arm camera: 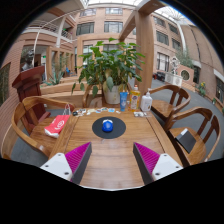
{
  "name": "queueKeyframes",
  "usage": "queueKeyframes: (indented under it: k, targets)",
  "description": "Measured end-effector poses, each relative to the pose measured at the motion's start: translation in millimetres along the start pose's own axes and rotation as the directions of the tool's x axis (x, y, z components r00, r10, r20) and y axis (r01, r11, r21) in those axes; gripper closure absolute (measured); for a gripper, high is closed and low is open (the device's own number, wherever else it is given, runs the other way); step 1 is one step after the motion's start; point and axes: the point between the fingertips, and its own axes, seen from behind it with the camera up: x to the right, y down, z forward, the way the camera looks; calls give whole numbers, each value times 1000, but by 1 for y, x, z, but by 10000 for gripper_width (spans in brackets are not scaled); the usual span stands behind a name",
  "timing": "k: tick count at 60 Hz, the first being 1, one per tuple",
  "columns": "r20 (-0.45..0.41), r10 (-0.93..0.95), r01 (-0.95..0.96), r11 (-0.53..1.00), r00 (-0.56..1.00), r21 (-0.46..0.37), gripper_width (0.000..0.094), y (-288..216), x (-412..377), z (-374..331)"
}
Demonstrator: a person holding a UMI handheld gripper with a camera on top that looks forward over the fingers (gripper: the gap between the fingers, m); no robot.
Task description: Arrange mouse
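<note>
Gripper (pixel 112 160) hangs over the table (pixel 110 165), fingers spread wide, nothing between them. Mouse (pixel 108 126) sits mid-frame on its round dark mat (pixel 121 130), just beyond the fingertips. Looks light, rigid, smooth-shelled, probably slippery; best pinched across its flanks.
</note>
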Motion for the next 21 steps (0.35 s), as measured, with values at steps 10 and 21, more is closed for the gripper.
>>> queueKeyframes:
  k: [10, 21]
  targets:
    - [-8, -18, 18, 1000, 1000, 14, 79, 2, 1, -7]
    - [-15, -19, 19, 1000, 1000, 18, 79, 2, 6, -5]
